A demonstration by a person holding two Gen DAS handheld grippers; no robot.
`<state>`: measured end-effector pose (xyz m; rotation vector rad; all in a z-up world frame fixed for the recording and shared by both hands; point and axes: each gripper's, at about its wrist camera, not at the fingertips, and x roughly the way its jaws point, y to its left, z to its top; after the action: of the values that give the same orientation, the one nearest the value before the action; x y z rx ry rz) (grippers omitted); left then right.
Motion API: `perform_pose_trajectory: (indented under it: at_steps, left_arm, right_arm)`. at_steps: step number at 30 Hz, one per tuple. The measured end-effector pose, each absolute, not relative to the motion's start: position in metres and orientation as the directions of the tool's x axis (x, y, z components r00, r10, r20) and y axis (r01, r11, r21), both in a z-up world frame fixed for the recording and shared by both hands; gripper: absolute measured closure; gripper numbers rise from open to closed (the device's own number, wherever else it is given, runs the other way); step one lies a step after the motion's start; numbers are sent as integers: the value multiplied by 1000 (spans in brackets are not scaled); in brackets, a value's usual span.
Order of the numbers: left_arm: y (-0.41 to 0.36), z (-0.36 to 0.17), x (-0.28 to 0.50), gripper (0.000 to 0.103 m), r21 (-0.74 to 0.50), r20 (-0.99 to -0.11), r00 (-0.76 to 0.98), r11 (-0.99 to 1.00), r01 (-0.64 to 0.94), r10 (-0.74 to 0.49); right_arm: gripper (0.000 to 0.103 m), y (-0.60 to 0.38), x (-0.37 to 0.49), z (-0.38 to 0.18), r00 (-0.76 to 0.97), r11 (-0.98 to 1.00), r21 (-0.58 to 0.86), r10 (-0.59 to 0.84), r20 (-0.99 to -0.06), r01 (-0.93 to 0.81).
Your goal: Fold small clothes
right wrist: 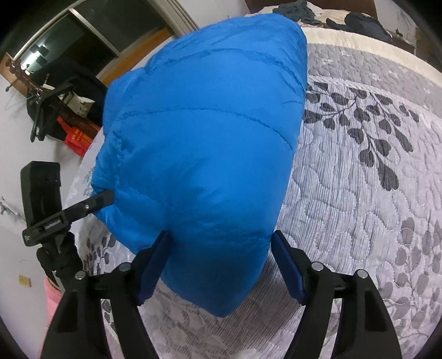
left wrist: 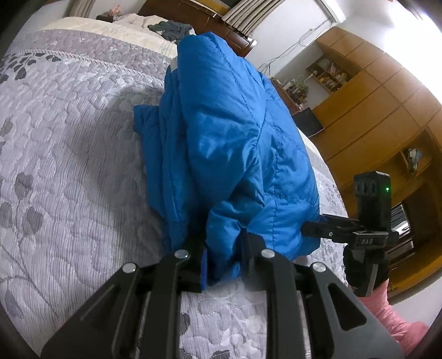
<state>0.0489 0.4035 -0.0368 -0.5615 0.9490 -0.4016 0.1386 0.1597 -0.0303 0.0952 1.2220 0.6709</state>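
The blue puffer jacket fills the middle of both views, lifted by its near hem so that it bulges up off the bed, while its far folds trail down onto the quilt at centre left of the left wrist view. It looks light, soft and springy: quilted nylon with padding, probably slick to the touch and apt to puff back open after each fold, so I would take it at a stitched hem or seam, where the cloth is flatter and gives more purchase. The left tongs, at the lower middle of their own view, are closed on a bunched corner of the hem. The right tongs, at the bottom of the right wrist view, stand wide apart on either side of the jacket's lower edge; the blue pads flank the fabric without clearly pressing it, so I judge them open rather than gripping, though the side-on view from the left camera is too hidden to confirm. As for containers, wooden cabinets occupy the right of the left view, one open shelf holding small items too tiny to name. Dark clothes lie at the bed's far end.
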Motion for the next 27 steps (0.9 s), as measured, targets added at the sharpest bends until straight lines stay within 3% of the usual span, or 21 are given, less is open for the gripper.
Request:
perform_pose_trajectory:
  at_steps: [9,19,27]
  left_arm:
    - [395,-24,46,79,-552,-676,544,831,74,-497]
    - [389,24,57,29,-485,-687,571,869,99,-449]
    - [400,39,88,26,-485,-696,578,873,58,-425]
  right_arm:
    - [28,157,133,-21,195,810,393,511,-837,-435]
    - [26,140,145,4,183,756,477,600,-779,-448]
    - [20,126,161,23,211,749,496,622,-754,-439]
